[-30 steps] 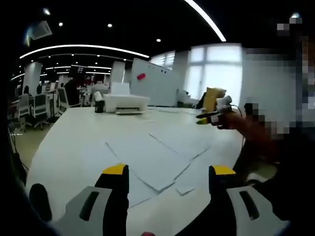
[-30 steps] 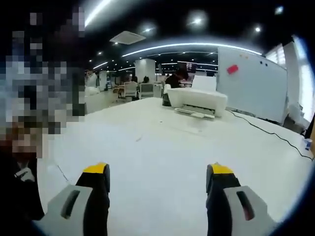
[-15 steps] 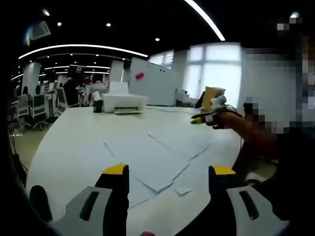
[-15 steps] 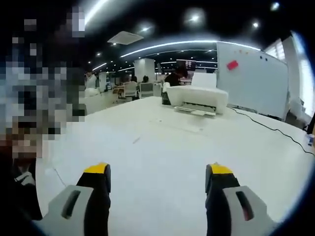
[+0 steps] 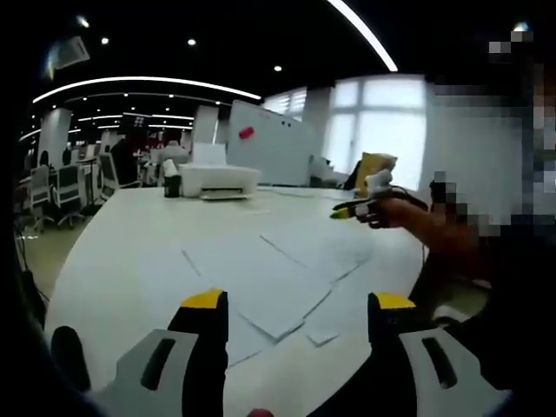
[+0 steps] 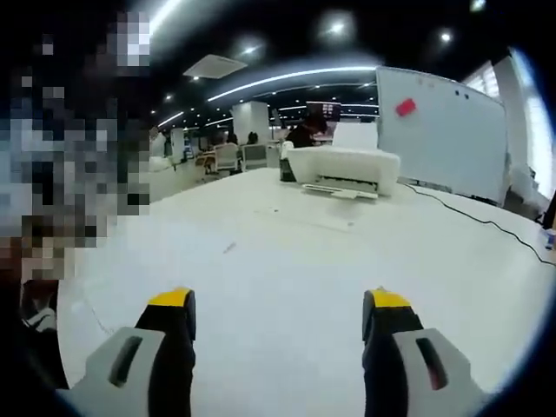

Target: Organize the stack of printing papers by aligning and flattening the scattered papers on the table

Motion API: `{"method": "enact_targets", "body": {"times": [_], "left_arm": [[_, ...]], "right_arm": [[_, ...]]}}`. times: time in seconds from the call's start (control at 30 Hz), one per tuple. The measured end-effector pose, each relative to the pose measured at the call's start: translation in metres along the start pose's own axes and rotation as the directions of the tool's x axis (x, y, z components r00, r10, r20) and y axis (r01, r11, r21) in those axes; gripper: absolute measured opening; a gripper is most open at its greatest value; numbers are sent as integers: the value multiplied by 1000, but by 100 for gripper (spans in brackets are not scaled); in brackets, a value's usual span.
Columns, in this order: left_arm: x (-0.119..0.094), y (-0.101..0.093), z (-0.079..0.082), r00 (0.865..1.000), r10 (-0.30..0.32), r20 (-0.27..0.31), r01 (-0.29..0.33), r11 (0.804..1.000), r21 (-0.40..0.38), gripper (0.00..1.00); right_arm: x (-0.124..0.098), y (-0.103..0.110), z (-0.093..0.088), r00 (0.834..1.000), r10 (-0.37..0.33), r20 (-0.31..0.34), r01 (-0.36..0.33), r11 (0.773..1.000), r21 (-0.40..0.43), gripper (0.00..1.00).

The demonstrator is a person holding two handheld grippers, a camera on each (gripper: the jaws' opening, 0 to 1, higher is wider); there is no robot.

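The broad white table (image 5: 113,252) carries loose, overlapping white printing papers (image 5: 269,278) ahead of my left gripper (image 5: 300,304). A white boxy printer (image 6: 343,168) sits at its far end. My left gripper and my right gripper (image 6: 278,304) both hover with yellow-tipped jaws spread, holding nothing.

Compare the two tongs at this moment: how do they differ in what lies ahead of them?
The left tongs sit low over the scattered papers; the right tongs face bare table toward the printer. In the left gripper view the right tongs are raised above the papers. Both stand open and hold nothing.
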State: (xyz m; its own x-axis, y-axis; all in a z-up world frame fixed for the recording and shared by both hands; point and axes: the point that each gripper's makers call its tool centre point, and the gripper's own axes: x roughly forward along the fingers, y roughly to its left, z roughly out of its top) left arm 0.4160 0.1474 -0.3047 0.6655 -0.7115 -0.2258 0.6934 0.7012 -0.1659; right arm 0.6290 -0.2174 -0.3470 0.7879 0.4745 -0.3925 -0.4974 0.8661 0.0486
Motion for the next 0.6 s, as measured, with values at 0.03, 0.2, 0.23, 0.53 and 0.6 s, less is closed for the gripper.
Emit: {"method": "enact_targets", "body": {"times": [0.03,0.2,0.23,0.53,0.6], "left_arm": [[0,0,0,1000,0,1,0,1000,0,68],[1,-1,0,1000,-2,-1,2,1000,0,68],[1,-1,0,1000,-2,-1,2,1000,0,68],[1,-1,0,1000,-2,2,2,1000,-3,68],[1,0,-1,1000,-2,0,2,1000,-5,68]], "right_arm": [[0,1,0,1000,2,2,-2,1000,-1,74],[5,-1,-1,1000,1,4,-1,1000,6,73],[7,-3,-1,1000,1,1,-1,1000,6,73],[17,-10,-5,1000,-4,-15,4,1000,9,72],[19,-12,-5,1000,-5,-15,5,1000,9,72]]}}
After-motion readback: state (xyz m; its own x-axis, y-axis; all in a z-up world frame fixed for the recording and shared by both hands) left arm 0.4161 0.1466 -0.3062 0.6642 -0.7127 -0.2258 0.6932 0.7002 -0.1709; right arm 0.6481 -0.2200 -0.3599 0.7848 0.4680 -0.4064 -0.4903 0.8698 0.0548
